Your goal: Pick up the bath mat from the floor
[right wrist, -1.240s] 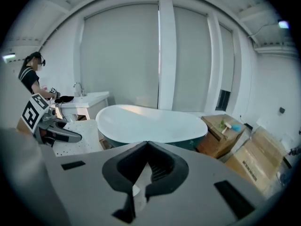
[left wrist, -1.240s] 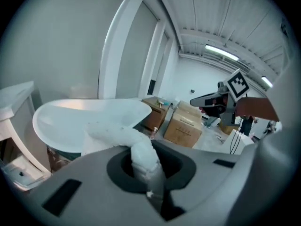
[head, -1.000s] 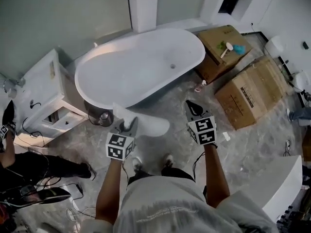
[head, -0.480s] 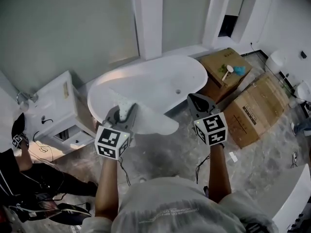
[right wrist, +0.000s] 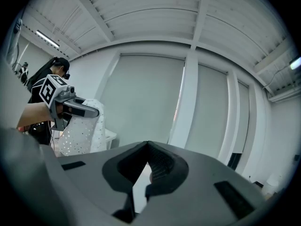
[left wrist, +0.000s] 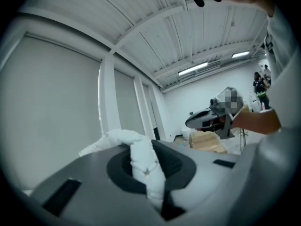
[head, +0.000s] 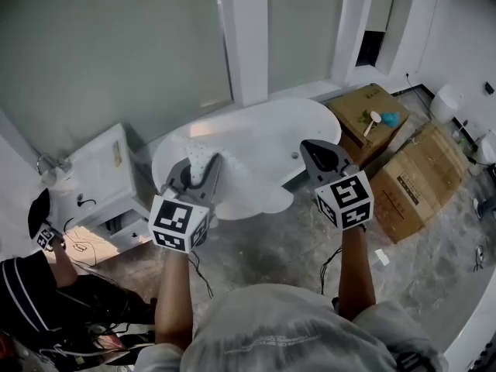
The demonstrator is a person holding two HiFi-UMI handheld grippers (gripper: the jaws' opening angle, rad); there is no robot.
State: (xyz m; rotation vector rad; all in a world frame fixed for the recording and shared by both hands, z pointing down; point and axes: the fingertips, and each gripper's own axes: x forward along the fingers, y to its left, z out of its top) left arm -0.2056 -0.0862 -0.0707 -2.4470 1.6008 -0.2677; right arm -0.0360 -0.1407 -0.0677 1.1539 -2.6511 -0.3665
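A grey marbled floor (head: 294, 246) runs under a white bathtub (head: 310, 122) that stands before pale wall panels, with a white cabinet (head: 97, 169) to its left and cardboard boxes (head: 418, 188) to its right. The left tongs (head: 206, 163) pinch the white bath mat (head: 248, 184), which hangs off the floor in front of the tub. The right tongs (head: 312, 147), pressed together with nothing in them, are beside it, and another person (head: 31, 285) crouches at the far left.

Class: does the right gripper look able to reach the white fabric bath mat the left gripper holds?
Probably yes: only open air separates the right gripper from the white fabric bath mat; its shut jaws must open first.
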